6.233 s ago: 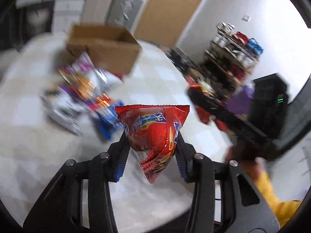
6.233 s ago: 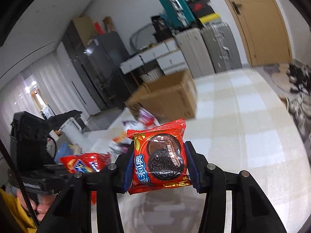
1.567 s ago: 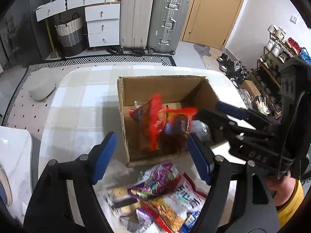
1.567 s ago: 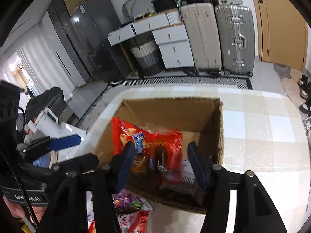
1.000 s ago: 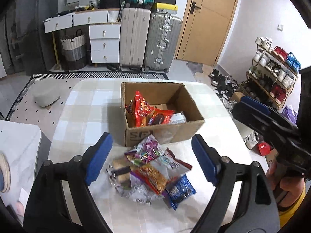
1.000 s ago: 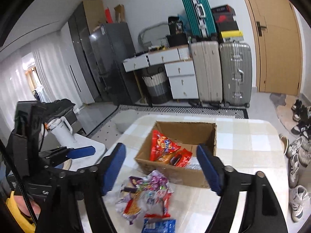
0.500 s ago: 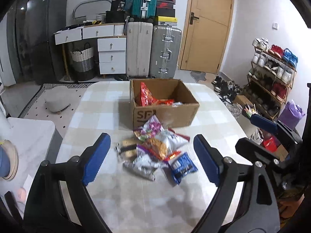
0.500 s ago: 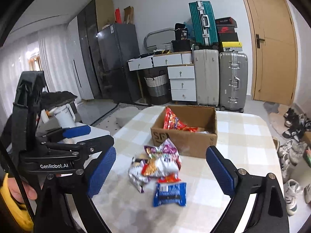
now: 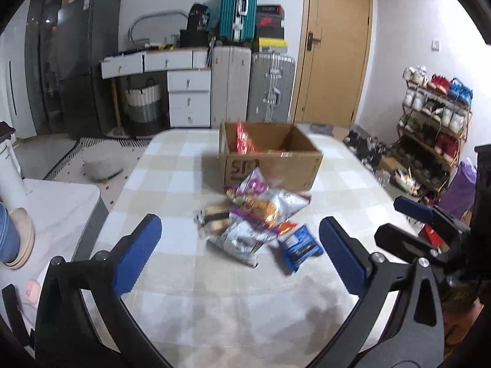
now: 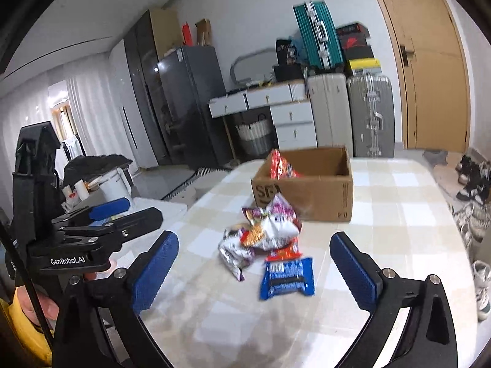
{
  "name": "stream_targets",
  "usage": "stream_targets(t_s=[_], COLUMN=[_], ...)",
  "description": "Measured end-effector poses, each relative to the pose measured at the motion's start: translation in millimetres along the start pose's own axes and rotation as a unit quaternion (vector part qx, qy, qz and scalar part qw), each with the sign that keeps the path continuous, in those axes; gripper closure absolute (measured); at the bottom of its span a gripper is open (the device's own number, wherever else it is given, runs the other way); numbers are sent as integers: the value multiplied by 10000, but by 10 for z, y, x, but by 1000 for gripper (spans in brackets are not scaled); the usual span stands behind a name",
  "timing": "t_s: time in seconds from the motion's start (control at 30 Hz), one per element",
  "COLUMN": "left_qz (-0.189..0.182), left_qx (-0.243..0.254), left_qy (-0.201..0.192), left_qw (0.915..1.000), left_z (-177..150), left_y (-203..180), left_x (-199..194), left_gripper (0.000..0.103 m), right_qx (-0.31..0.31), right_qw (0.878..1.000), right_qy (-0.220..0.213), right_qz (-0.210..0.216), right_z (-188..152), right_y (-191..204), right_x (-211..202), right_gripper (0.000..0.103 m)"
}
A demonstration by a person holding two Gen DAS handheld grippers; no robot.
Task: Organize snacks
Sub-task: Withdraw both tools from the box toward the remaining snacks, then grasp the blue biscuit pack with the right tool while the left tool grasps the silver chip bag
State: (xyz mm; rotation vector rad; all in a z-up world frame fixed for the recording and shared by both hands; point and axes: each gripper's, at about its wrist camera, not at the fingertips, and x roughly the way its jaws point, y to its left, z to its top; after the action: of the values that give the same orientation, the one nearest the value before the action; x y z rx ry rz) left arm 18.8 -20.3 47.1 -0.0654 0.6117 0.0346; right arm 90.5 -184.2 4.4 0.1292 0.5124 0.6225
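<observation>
Hovering above the near end of the table (image 9: 172,171), both grippers were spread wide and held nothing. The snack pile (image 10: 260,236) lay ahead of them, just in front of the cardboard box (image 10: 307,196), where a red packet (image 10: 279,165) already stood. Nearest of all was the blue packet (image 10: 287,277), lying flat with its long axis across the right gripper (image 10: 254,273). It sat right of centre for the left gripper (image 9: 239,254), so the right one looked better placed.
</observation>
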Motion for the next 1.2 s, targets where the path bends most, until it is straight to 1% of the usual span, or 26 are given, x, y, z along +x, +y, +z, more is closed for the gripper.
stream_targets(t_s=[0.07,0.2,0.27,0.37,0.43,0.53,0.63,0.8,0.9,0.93,0.97,1.0,1.03,1.1,1.2], left_qz=[20,-49,-86,-97,-162,-149,-171,-99,-128,-137,-125,-105,-94,-129,-171], left_qx=[-46,-241,-286,-328,-350,-349,-414,-472,-569,-603,-609,-594,-581,-578,-537], left_qy=[214,831,1006,1180,1283,1413,1534,1657,1754,1796,1812,1814,1814,1808,1850], left_qw=[9998,9962,9945,9924,9910,9892,9872,9850,9828,9818,9815,9816,9816,9817,9811], left_z=[-87,-273,-333,-379,-402,-442,-467,-502,-510,-509,-508,-507,-502,-501,-492], left_y=[70,225,266,288,306,335,375,457,528,550,561,567,575,584,581], left_x=[173,644,800,1020,1157,1341,1478,1651,1750,1791,1819,1843,1867,1900,1960], left_gripper=[1,1,1,1,1,1,1,1,1,1,1,1,1,1,1], right_qx=[52,290,415,540,531,505,479,250,137,123,109,85,78,-108,-351], right_qw=[9999,9983,9970,9946,9934,9905,9881,9842,9821,9811,9805,9789,9776,9775,9769], right_qy=[130,507,652,889,1014,1280,1459,1742,1878,1926,1958,2037,2098,2095,2095], right_qz=[-17,-2,30,57,40,-2,-22,-174,-87,-113,-155,-171,-162,-213,-238], right_z=[-28,-146,-191,-242,-280,-333,-387,-450,-441,-430,-432,-437,-437,-459,-476], right_y=[-69,-247,-334,-424,-448,-486,-498,-488,-495,-505,-517,-523,-532,-492,-443], right_x=[112,418,553,754,879,1122,1288,1587,1767,1824,1866,1930,1978,2007,2024], right_gripper=[2,2,2,2,2,2,2,2,3,7,19,26,29,29,41])
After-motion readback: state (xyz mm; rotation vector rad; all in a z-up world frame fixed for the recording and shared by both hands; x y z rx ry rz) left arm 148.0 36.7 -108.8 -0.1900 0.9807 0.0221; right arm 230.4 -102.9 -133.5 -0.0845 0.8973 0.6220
